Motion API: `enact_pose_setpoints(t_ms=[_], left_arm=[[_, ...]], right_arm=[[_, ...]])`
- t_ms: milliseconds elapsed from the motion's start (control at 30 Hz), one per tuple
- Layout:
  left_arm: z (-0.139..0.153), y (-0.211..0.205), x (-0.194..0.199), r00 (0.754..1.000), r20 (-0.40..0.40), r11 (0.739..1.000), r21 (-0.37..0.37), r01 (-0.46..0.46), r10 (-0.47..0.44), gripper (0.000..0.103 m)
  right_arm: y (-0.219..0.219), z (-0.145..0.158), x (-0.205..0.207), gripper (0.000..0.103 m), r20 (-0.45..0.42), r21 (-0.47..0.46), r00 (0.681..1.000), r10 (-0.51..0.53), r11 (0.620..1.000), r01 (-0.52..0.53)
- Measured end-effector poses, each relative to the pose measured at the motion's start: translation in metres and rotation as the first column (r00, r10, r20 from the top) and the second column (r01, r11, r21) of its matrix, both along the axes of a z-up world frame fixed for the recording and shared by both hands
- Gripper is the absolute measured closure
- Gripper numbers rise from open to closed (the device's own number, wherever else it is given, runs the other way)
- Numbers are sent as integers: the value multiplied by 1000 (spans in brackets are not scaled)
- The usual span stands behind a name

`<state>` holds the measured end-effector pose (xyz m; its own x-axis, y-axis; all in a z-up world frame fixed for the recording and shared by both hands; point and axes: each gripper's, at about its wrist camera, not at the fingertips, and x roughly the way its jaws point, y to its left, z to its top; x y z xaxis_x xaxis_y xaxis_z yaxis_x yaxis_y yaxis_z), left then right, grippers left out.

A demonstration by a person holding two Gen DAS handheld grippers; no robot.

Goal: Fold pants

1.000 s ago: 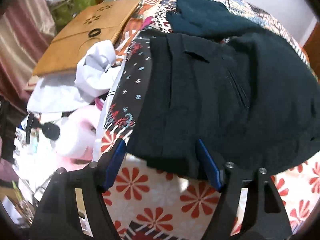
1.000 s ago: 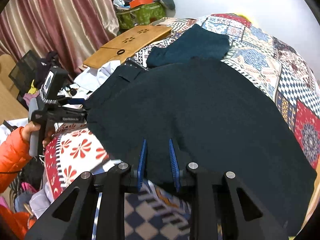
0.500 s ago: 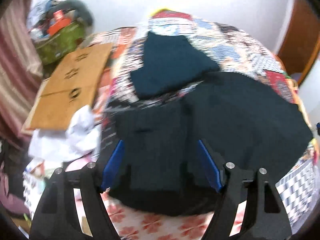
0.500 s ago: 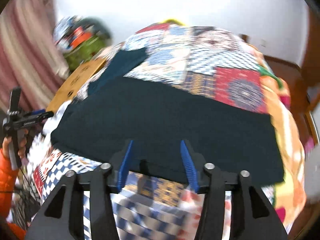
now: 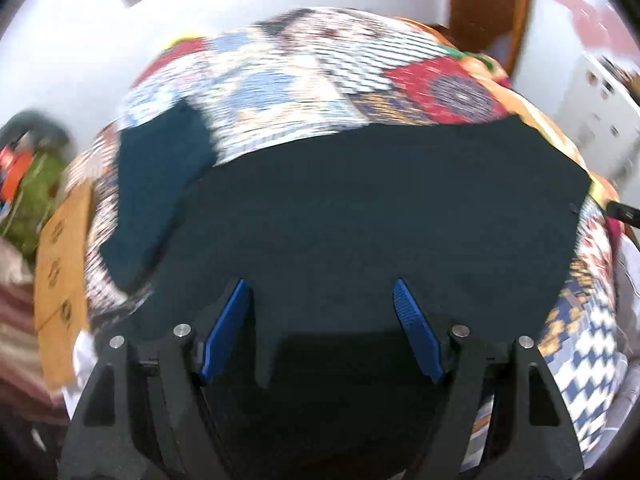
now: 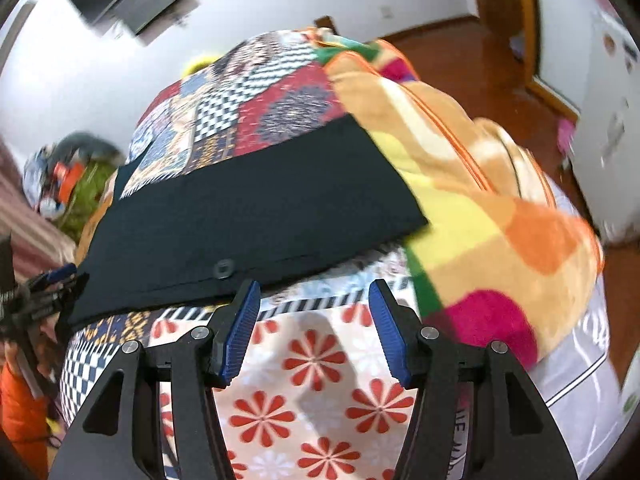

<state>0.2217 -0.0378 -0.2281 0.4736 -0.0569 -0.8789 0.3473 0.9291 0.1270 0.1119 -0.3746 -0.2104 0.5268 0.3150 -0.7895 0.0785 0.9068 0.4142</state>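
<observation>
The dark pants (image 5: 360, 216) lie flat across the patchwork quilt (image 5: 304, 80) on the bed. The left gripper (image 5: 320, 320) hangs over them, jaws wide, cloth below but nothing pinched. The right gripper (image 6: 312, 320) is off the hem, jaws opening, only the red-flowered sheet (image 6: 316, 364) between its fingers. A folded teal garment (image 5: 156, 184) sits beside the pants on the left, an orange patterned blanket (image 6: 500, 200) heaps at the leg end, and a cardboard box (image 5: 60, 264) lies off the bed's edge.

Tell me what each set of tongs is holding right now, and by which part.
Nothing is held. The left tongs stand open over the dark pants; the right tongs are opening, empty, beside the pants' edge.
</observation>
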Motion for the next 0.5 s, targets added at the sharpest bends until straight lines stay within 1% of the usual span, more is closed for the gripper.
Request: enact_pose_setpoints(t_ms=[133,267,333,400,467,500], left_arm=[[-6,-40,15,998,-34,998,13,58,-58,28],[-13,-67,36,991,-110,996,-46,73,-77,27],[-15,-81,40,990,-116,996,-46,76,-81,23],[-17,-95,46,989,-119,995,-55,81,-87,23],[-14,-103,51,988,-123,992,-98,76,-88,23],[-11,-105,54,988,-125,989,-133,71,-88,23]], right_arm=[[-9,-17,9,50,-23,80,999,-24,996,26],[-15,-28,18,50,-28,142,998,-52,988,55],[-18,-31,24,50,-22,185,997,-70,980,73],[-21,-34,30,50,-17,220,996,-86,972,87],[-24,-36,34,51,-15,246,994,-104,963,105],[-26,-36,38,56,-14,251,993,-120,960,120]])
